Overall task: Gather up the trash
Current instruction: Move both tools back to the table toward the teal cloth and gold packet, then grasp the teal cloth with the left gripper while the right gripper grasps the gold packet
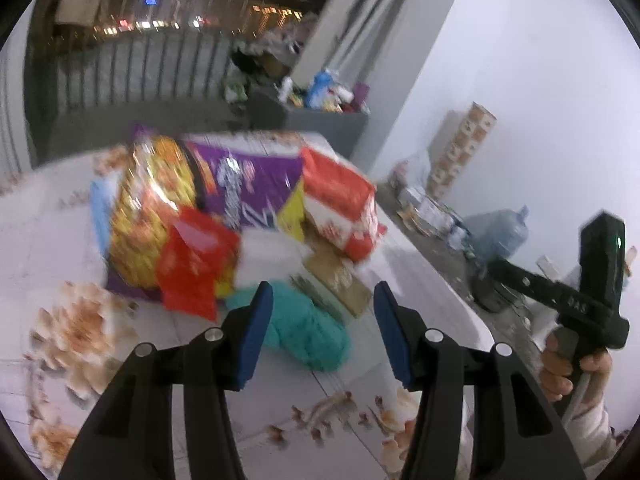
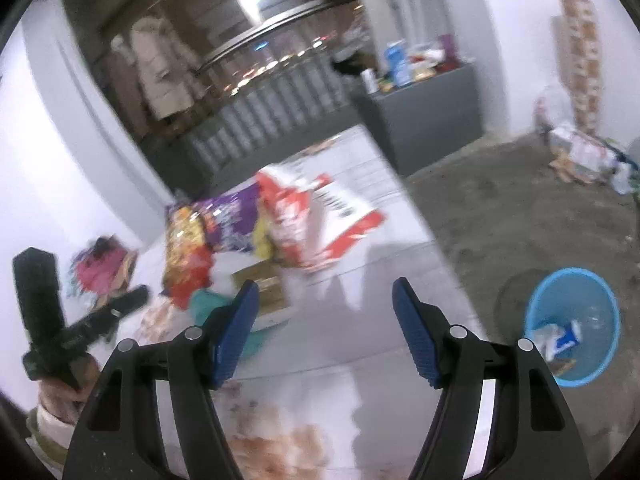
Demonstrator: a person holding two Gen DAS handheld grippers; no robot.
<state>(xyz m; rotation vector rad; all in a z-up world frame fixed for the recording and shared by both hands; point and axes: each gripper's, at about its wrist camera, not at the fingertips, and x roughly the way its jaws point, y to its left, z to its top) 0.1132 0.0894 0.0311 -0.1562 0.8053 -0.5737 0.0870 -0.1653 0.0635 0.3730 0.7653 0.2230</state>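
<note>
A heap of trash lies on the flower-print table [image 1: 80, 332]: a yellow-orange snack bag [image 1: 152, 208], a purple bag [image 1: 248, 184], a red-and-white bag [image 1: 340, 200], a red wrapper [image 1: 192, 260], a white piece [image 1: 272, 256], a brown carton [image 1: 336, 276] and a crumpled teal thing [image 1: 304, 332]. My left gripper [image 1: 322, 292] hangs open just short of the heap, with the teal thing showing between its blue pads, untouched. My right gripper [image 2: 325, 286] is open over bare tablecloth, holding nothing. A blue bin [image 2: 600, 300] on the floor to the right holds some scraps.
A grey cabinet [image 1: 320, 120] with bottles and boxes stands behind the table. A water jug [image 1: 500, 232], stacked cartons [image 1: 464, 148] and loose clutter line the wall. The table's right edge drops to a rough floor [image 2: 520, 220]. A colourful bundle [image 2: 100, 268] lies at the left.
</note>
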